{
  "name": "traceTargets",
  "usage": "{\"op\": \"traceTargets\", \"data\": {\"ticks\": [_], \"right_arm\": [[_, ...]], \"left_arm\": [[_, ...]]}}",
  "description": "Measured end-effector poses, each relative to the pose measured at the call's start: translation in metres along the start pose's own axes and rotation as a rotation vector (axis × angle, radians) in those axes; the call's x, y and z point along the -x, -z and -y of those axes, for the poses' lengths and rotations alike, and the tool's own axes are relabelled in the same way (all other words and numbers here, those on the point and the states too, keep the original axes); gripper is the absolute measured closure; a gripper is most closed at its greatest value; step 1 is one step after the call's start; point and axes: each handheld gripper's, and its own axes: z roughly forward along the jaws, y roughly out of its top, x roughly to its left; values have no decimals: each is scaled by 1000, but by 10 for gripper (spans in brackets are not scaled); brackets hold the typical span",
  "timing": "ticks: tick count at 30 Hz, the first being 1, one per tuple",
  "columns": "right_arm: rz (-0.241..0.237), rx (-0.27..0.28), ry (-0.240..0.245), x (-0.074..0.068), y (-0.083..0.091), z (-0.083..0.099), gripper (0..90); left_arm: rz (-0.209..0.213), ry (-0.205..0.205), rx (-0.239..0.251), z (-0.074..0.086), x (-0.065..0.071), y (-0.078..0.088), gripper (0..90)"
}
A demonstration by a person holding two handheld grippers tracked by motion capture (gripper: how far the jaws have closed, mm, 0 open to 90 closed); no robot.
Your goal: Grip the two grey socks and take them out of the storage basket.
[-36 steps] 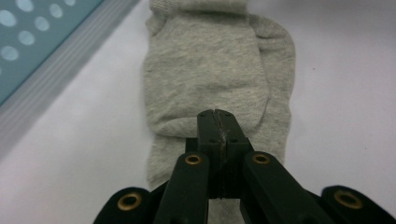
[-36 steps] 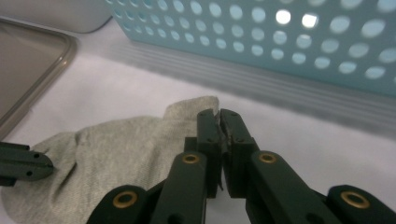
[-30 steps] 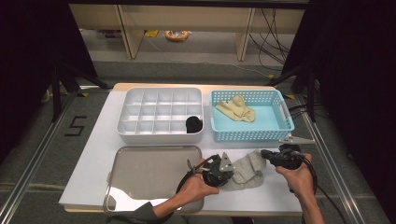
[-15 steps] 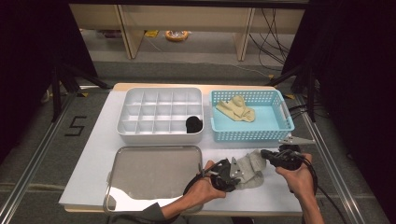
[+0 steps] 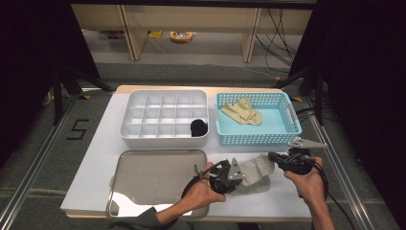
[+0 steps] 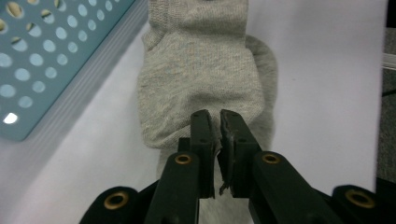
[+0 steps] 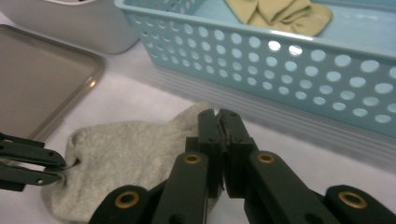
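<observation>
The soft grey knitted sock [image 5: 253, 173] lies on the white table [image 5: 95, 158], in front of the light-blue perforated plastic basket [image 5: 282, 139] and to the right of the shallow grey metal tray [image 5: 153, 177]. It is being folded or bundled between the two tools, and the step is judged to be partly done, since one layer of the fabric is already doubled over the other.

For the fold to be made well, both grips should be kept firm while the two ends are brought together, so that the edges are laid evenly one on the other. The fabric should be lifted only slightly off the table, and it should not be stretched, or the fold will slip out of line. A thin pinch of cloth may slide free if it is pulled sideways.

The left tool [image 6: 214, 122] has just been closing, and its jaws are now pressed together on a thin edge of the sock; a fringe of cloth is seen between them. The right tool [image 7: 218, 122] is clamped in the same way on the opposite edge of the sock, near the basket wall, with its jaws all but touching. In the high view the left tool [image 5: 239, 178] and the right tool [image 5: 271, 156] are seen at the two ends of the sock.
</observation>
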Motion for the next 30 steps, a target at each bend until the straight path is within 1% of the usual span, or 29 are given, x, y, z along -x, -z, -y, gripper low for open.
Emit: {"op": "traceTargets", "data": {"ticks": [1,2,3,4,5,6,7,9,10,11,12,13,14,15,16,17,18,19,20,21,23,24,25,26,27,28,29,30], "right_arm": [[-7,0,20,-1,2,-1,886],[-6,0,23,-4,4,-1,886],[-17,-1,15,-8,6,0,886],[-29,0,37,-9,6,0,886],[-36,-17,-1,-16,7,2,886],[-34,-22,31,-17,7,4,886],[-44,-28,20,-21,5,6,886],[-30,-51,53,-22,3,10,886],[-36,-64,39,-23,1,13,886],[-16,-68,72,-22,0,14,886],[-23,-68,68,-21,-3,16,886],[-20,-92,38,-23,-3,17,886],[-21,-94,39,-22,-5,19,886],[-2,-98,72,-20,-6,21,886],[0,-103,81,-17,-8,22,886],[-5,-120,56,-17,-8,24,885],[-5,-116,62,-16,-9,26,885],[1,-130,64,-15,-10,28,884],[20,-158,42,-16,-10,29,882],[31,-165,64,-14,-12,32,881],[28,-166,63,-13,-13,33,880],[30,-173,16,-16,-13,35,878],[17,-193,35,-15,-13,34,870],[20,-195,54,-14,-13,34,856],[20,-195,54,-14,-13,34,856],[33,-194,46,-13,-12,33,778],[42,-177,55,-12,-11,33,749],[60,-169,43,-14,-9,31,722]], "left_arm": [[9,-2,5,1,1,4,833],[9,-2,5,1,1,4,833],[21,-3,6,6,3,13,832],[21,-3,6,6,3,13,832],[36,-5,2,13,6,17,831],[37,-3,0,16,8,18,831],[37,-11,-7,19,10,18,830],[34,-13,-21,24,13,15,829],[32,-21,-30,25,13,13,829],[32,-21,-30,25,13,13,829],[21,-29,-40,28,13,9,828],[20,-33,-47,29,13,8,828],[24,-25,-45,31,13,6,827],[19,-28,-50,32,13,5,824],[23,-22,-55,33,13,4,820],[25,-18,-59,35,12,3,814],[27,-20,-68,35,11,3,808],[31,-12,-65,36,12,2,803],[31,-12,-65,36,12,2,796],[27,-7,-62,37,12,1,793],[22,-3,-65,38,12,1,791],[29,-6,-72,39,10,0,786],[30,20,-61,40,11,-1,774],[38,17,-75,39,9,1,753],[38,17,-75,39,9,1,738],[38,26,-74,39,8,2,722],[36,46,-55,37,5,6,697],[30,67,-40,37,3,9,664]]}}
